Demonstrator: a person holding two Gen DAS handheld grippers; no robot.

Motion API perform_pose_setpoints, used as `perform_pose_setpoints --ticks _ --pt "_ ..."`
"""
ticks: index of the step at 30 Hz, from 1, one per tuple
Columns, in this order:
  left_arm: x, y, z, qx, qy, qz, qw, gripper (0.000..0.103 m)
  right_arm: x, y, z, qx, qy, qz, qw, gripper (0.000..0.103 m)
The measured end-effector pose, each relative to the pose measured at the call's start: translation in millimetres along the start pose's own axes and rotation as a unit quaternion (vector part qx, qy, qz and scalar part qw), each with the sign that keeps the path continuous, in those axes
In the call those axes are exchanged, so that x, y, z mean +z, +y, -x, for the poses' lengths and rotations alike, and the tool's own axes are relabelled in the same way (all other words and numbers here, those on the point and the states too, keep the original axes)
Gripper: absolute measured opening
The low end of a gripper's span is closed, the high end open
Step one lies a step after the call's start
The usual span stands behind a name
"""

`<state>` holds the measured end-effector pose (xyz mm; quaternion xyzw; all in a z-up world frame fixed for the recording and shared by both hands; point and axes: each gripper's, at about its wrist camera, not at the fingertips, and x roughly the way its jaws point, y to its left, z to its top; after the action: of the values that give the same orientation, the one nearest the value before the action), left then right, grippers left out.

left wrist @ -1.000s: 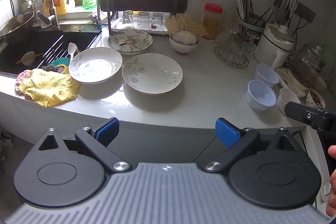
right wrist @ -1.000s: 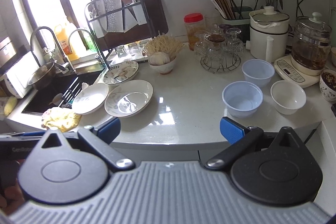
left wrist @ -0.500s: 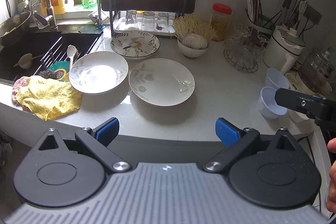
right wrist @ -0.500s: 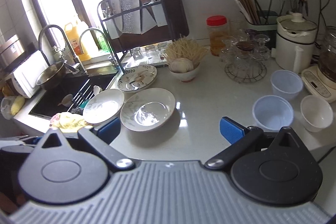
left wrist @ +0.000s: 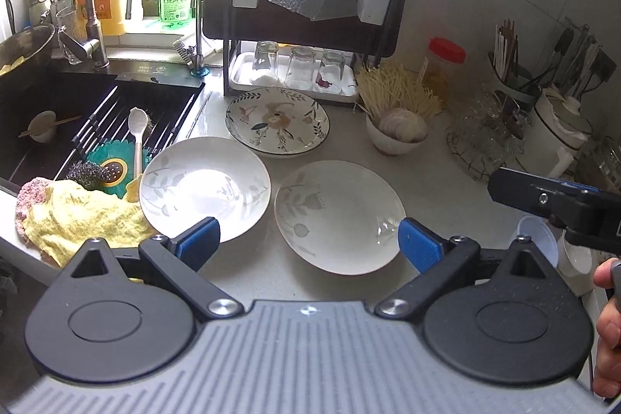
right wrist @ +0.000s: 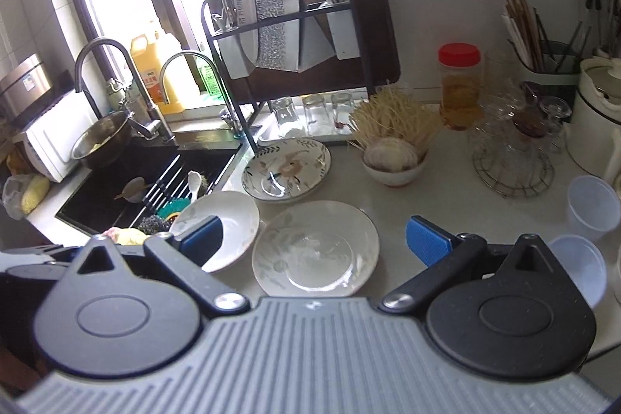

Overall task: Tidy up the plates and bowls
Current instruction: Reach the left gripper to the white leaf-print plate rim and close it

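Three plates lie on the counter: a white plate near the sink [left wrist: 203, 187] [right wrist: 229, 224], a second white plate [left wrist: 339, 216] [right wrist: 314, 251] to its right, and a flowered plate [left wrist: 277, 121] [right wrist: 287, 167] behind them. Pale blue bowls [right wrist: 592, 202] [right wrist: 580, 264] stand at the right; one shows in the left wrist view [left wrist: 537, 237]. My left gripper [left wrist: 308, 245] is open and empty, above the near edges of the two white plates. My right gripper [right wrist: 314, 239] is open and empty, over the second white plate.
A dish rack [left wrist: 306, 6] with upturned glasses stands behind the plates. The sink [left wrist: 77, 119] is at the left, with a yellow cloth [left wrist: 77, 216] at its edge. A bowl of garlic [left wrist: 398, 134], a jar [right wrist: 460, 84], a glass stand [right wrist: 512, 158] and kettles crowd the right.
Both grippers have moved forward and closer to the counter, toward the white plates. The right gripper has swung left, away from the bowls. Both stay open.
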<state>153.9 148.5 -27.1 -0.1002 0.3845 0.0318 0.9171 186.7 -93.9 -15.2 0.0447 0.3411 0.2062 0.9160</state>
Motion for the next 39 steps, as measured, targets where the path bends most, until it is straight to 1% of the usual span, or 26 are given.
perform_pose_setpoints --ticks 3,6,9,14,17,18,20,21,22,24,26,29,30,31,32,34,36,38,39 --pt "16 17 -17 -0.002 0.005 0.006 1.0 0.1 11 13 -23 0.003 0.003 0.003 1.0 0.103" --pt "27 36 -29 -0.016 0.003 0.015 0.9998 0.1 16 24 -44 0.006 0.008 0.012 1.0 0.102" --pt "37 56 -43 -0.022 0.008 0.03 0.9993 0.1 22 33 -66 0.017 0.022 0.01 1.0 0.097" --pt "50 88 -66 -0.029 0.015 0.049 0.9982 0.1 28 48 -99 0.017 0.034 0.016 0.999 0.097" --pt "56 110 -84 -0.031 0.027 0.067 0.9969 0.099 28 52 -124 0.015 0.051 0.007 0.999 0.095" --pt "57 116 -89 -0.033 0.03 0.074 0.9963 0.099 26 52 -133 0.021 0.058 -0.003 0.998 0.094" --pt "59 130 -102 -0.038 0.038 0.082 0.9952 0.099 23 49 -153 0.018 0.079 -0.019 0.997 0.089" --pt "59 136 -108 -0.037 0.042 0.083 0.9949 0.099 21 48 -163 0.017 0.09 -0.027 0.995 0.082" --pt "60 142 -114 -0.034 0.049 0.085 0.9946 0.099 19 48 -173 0.019 0.101 -0.034 0.994 0.08" --pt "60 154 -126 -0.022 0.061 0.09 0.9938 0.099 15 50 -190 0.023 0.118 -0.041 0.992 0.079" --pt "60 168 -138 -0.02 0.073 0.095 0.9926 0.099 12 55 -206 0.024 0.132 -0.035 0.99 0.078" --pt "58 186 -153 -0.021 0.091 0.103 0.9902 0.099 6 65 -227 0.023 0.146 -0.017 0.989 0.07" --pt "57 192 -157 -0.023 0.095 0.106 0.9896 0.098 4 67 -234 0.02 0.15 -0.012 0.988 0.063" --pt "56 196 -161 -0.022 0.099 0.108 0.989 0.098 3 70 -241 0.018 0.155 -0.012 0.988 0.058" --pt "55 200 -165 -0.021 0.103 0.111 0.9883 0.098 2 72 -246 0.017 0.158 -0.011 0.987 0.057" --pt "52 206 -171 -0.02 0.11 0.117 0.9868 0.093 0 76 -257 0.015 0.166 -0.006 0.986 0.053" --pt "48 213 -179 -0.018 0.118 0.13 0.9842 0.089 0 79 -267 0.022 0.172 -0.006 0.985 0.049" --pt "44 220 -188 -0.018 0.129 0.145 0.9808 0.082 -1 81 -277 0.031 0.179 -0.005 0.983 0.049" --pt "41 223 -193 -0.019 0.132 0.152 0.9792 0.077 -1 84 -281 0.026 0.182 0.004 0.983 0.049"
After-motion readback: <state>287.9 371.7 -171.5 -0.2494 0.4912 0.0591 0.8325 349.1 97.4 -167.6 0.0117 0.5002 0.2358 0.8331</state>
